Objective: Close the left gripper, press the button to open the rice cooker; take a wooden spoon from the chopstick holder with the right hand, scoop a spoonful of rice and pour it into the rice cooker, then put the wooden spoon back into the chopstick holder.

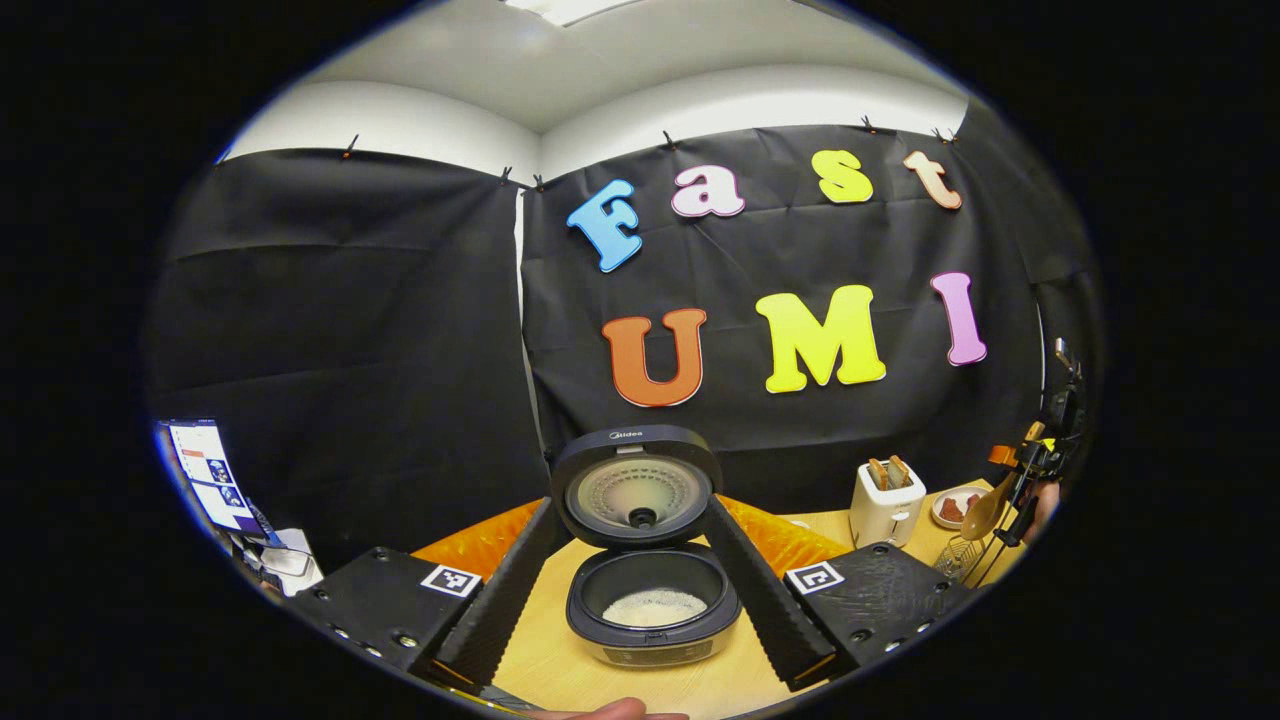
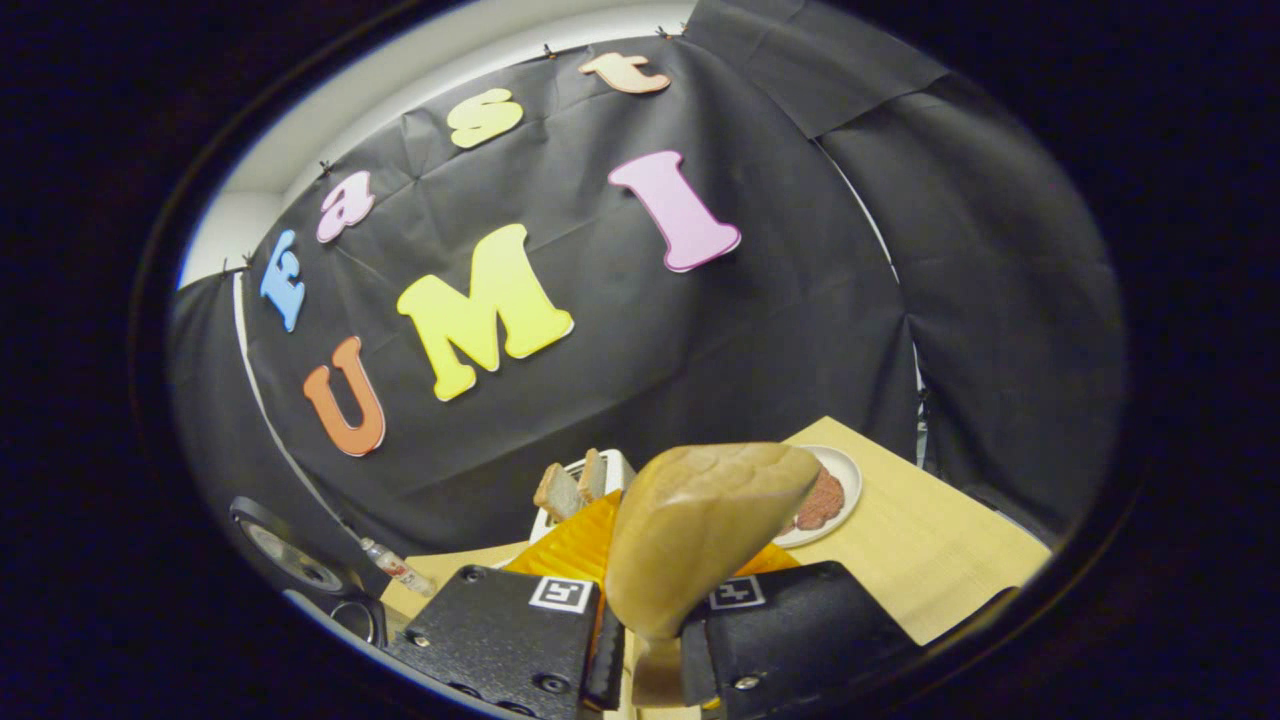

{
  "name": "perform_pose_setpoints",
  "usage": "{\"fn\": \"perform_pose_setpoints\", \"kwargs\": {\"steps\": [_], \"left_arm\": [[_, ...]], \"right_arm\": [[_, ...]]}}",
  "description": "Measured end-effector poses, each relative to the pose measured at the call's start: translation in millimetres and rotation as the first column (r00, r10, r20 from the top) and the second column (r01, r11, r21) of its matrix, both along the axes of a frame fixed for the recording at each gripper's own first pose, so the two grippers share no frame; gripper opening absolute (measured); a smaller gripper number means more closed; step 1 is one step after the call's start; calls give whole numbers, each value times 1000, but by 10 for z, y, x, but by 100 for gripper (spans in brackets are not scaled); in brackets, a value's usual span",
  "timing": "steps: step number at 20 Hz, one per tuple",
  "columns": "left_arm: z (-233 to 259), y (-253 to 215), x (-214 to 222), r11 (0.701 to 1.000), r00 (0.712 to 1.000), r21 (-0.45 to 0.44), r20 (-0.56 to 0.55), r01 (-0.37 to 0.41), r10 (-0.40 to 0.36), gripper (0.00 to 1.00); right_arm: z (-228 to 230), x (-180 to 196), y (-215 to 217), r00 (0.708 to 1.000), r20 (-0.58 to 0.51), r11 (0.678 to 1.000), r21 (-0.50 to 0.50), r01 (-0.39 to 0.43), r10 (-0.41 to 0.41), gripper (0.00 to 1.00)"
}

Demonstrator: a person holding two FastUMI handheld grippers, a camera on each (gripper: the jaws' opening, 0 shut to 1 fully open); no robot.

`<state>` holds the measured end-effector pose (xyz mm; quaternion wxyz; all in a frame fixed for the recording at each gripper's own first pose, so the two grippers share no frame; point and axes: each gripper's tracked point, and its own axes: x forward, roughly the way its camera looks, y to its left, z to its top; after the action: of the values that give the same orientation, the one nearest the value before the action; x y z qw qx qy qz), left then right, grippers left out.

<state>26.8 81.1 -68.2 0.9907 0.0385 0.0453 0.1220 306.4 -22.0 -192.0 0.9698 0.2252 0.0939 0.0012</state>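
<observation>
Both grippers differ: the left gripper stands spread wide before the rice cooker (lid up, rice inside), while the right gripper clamps the wooden spoon, bowl raised, right of that cooker beyond the toaster.

Black cloth walls; white ceiling; pale wooden table
</observation>
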Motion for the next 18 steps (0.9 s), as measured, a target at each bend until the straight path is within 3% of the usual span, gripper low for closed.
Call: {"fn": "perform_pose_setpoints", "kwargs": {"steps": [10,18], "left_arm": [[-16,-182,50,999,1000,30,-8,12,-12,95],[-91,-233,40,999,999,48,-28,23,-22,95]], "right_arm": [[-778,208,-131,996,-89,999,-34,-7,4,23],[-1269,110,-203,985,-171,999,-35,13,-19,22]]}}
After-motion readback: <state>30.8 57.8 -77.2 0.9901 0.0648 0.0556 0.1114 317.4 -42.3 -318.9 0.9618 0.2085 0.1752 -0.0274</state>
